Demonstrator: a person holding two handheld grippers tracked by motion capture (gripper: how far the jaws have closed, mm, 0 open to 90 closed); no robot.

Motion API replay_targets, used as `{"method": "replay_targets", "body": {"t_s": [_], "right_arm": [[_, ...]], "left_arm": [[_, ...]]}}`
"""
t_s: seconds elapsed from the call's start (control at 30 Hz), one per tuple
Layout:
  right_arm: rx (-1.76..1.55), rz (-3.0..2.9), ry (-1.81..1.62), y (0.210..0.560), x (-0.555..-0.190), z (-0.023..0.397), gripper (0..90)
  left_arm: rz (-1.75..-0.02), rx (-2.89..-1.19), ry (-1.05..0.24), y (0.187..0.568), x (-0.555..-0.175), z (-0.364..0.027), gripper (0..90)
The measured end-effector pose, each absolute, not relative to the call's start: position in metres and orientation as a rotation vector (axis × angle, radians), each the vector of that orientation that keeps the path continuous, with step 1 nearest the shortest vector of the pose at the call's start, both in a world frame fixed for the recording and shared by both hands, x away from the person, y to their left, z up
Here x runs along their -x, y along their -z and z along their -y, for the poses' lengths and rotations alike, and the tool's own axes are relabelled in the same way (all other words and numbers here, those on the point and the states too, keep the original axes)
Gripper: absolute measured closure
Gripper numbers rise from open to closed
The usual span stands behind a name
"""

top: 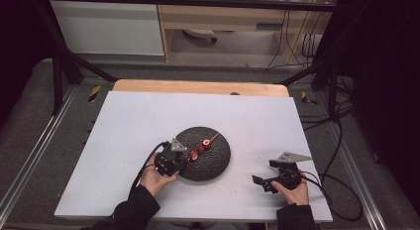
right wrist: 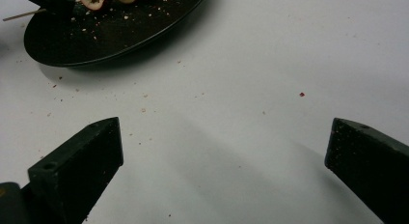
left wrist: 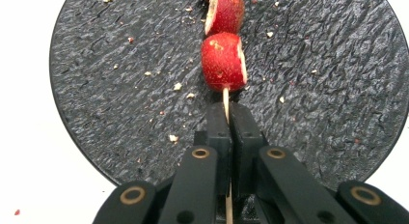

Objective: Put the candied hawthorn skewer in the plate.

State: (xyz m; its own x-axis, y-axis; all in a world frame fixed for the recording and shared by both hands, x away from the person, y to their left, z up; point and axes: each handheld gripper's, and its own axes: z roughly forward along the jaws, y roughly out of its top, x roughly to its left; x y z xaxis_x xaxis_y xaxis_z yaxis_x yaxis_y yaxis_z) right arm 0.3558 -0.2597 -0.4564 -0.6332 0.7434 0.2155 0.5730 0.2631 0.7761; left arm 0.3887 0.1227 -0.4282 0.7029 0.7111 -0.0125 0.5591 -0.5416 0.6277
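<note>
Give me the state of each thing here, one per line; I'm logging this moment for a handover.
left gripper: shut on the skewer, over the plate's near edge.
right gripper: open, empty, resting apart on the table.
skewer: lying level on the plate, fruit threaded on.
fruit pieces: red, cut, on the skewer.
plate: dark, round, flat on the table, crumb-strewn.
table: white, scattered crumbs.
</note>
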Motion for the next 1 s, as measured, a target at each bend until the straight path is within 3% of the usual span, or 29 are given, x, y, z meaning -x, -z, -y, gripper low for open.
{"method": "replay_targets", "body": {"t_s": [0.2,1.0], "right_arm": [[-1.241,-2.335,-1.302,0.456,-0.356,0.260,0.6],[-1.252,-2.320,-1.311,0.454,-0.354,0.261,0.6]], "left_arm": [[-0.951,-2.280,-0.324,0.425,-0.389,-0.127,79.5],[-0.932,-2.146,-0.362,0.409,-0.368,-0.208,15.3]]}}
